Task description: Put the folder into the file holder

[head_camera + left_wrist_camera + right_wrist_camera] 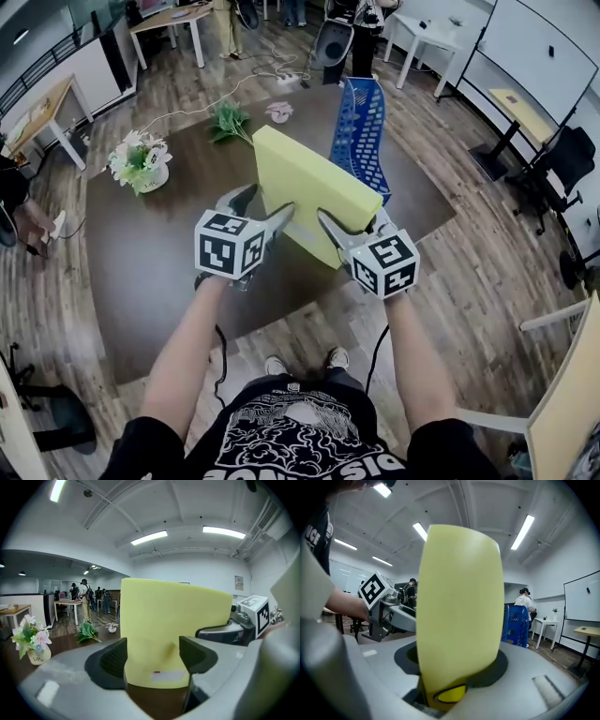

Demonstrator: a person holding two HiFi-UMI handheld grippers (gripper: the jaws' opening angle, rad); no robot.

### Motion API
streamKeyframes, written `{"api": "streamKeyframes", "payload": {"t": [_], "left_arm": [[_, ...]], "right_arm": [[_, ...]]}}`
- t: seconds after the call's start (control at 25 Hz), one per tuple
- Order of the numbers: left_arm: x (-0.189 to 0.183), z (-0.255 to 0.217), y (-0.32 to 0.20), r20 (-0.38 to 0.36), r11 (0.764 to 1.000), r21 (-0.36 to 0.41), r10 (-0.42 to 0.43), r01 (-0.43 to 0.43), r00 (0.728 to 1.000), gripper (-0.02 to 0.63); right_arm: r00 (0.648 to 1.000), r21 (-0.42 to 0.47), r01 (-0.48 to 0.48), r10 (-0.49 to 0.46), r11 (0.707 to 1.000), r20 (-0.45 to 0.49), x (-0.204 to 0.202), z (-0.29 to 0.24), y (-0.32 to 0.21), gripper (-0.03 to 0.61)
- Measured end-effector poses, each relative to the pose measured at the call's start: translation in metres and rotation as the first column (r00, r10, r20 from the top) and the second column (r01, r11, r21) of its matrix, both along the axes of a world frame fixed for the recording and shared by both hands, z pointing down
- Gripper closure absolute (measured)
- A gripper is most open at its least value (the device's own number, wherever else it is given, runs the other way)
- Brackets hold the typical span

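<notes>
Both my grippers are clamped on the yellow folder (314, 192), held up over the dark table (141, 253). My left gripper (260, 208) pinches its near left side and my right gripper (354, 225) its near right side. The blue file holder (361, 131) stands just beyond the folder, toward the table's far right. A pot of flowers (141, 164) sits well apart at the left.

Floor: you stand on brown wood-plank flooring (487, 272).
Furniture: white-legged, wood-topped tables (178, 16) ahead of you; black office chair (567, 155) to your right.
Wall: white whiteboard panel (539, 52) on your right.
Light: long ceiling strip lamps (149, 537) lit above you.
</notes>
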State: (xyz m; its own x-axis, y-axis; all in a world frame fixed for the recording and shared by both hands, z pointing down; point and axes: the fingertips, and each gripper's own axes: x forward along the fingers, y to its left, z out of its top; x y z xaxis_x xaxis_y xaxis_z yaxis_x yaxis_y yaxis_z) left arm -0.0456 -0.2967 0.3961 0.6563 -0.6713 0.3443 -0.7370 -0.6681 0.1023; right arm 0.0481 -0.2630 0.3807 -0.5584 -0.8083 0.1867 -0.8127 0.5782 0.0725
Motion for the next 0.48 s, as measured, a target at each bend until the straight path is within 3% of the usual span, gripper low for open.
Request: {"api": "streamKeyframes", "payload": {"t": [0.48], "left_arm": [[0.046, -0.013, 0.004, -0.014, 0.990, 0.037, 0.139, -0.139, 0.990, 0.255]], "right_arm": [[0.956, 0.119, -0.252, 0.228, 0.960, 0.185, 0.061, -0.051, 0.033, 0.373]]}}
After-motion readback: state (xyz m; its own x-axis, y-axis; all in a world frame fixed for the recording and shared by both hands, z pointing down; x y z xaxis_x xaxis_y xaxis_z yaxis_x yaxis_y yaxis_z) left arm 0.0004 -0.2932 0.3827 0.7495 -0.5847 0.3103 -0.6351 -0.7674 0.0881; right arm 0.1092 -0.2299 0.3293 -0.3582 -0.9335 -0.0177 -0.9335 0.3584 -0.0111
